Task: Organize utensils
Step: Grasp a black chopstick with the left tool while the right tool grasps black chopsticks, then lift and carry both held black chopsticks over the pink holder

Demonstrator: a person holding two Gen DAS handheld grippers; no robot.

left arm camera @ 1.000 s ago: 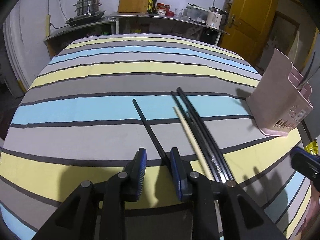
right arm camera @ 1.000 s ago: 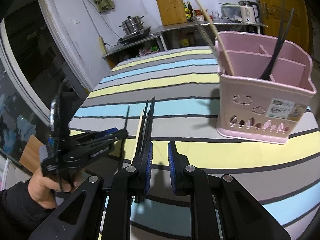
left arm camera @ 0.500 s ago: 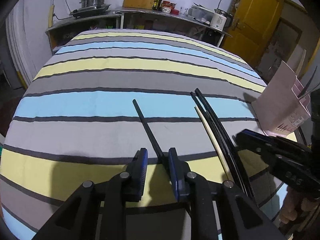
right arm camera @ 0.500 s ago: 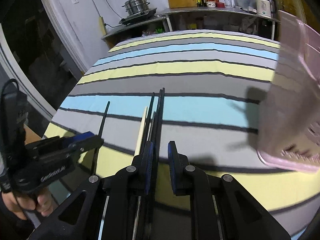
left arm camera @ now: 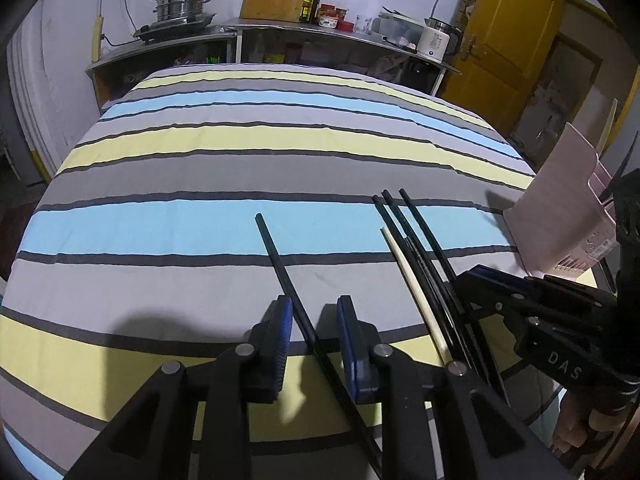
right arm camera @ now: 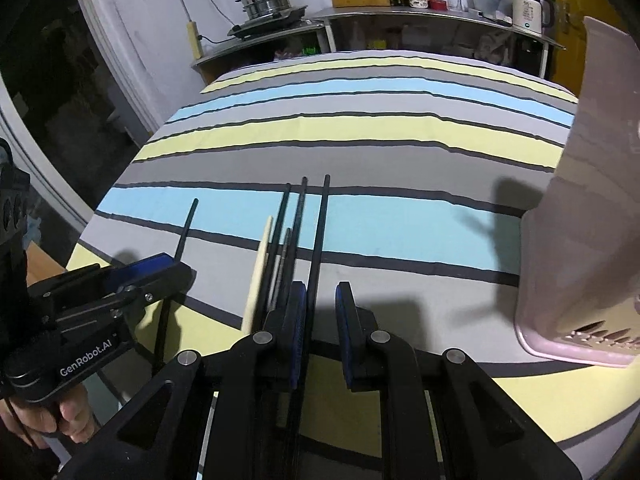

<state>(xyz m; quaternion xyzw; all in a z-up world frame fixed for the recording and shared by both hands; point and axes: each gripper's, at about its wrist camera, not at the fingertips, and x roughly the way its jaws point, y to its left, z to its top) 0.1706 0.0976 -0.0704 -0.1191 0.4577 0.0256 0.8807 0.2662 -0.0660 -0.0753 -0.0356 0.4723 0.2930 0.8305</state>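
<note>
Six chopsticks lie on your striped cloth: five black, one pale.

Your left gripper straddles the lone black chopstick at lower centre of its view, jaws apart, pads not pressing. Your right gripper, likewise parted, has the rightmost stick of the bundle just inside its left pad. The pale chopstick lies left of the bundle. One pink holder stands at right.
</note>
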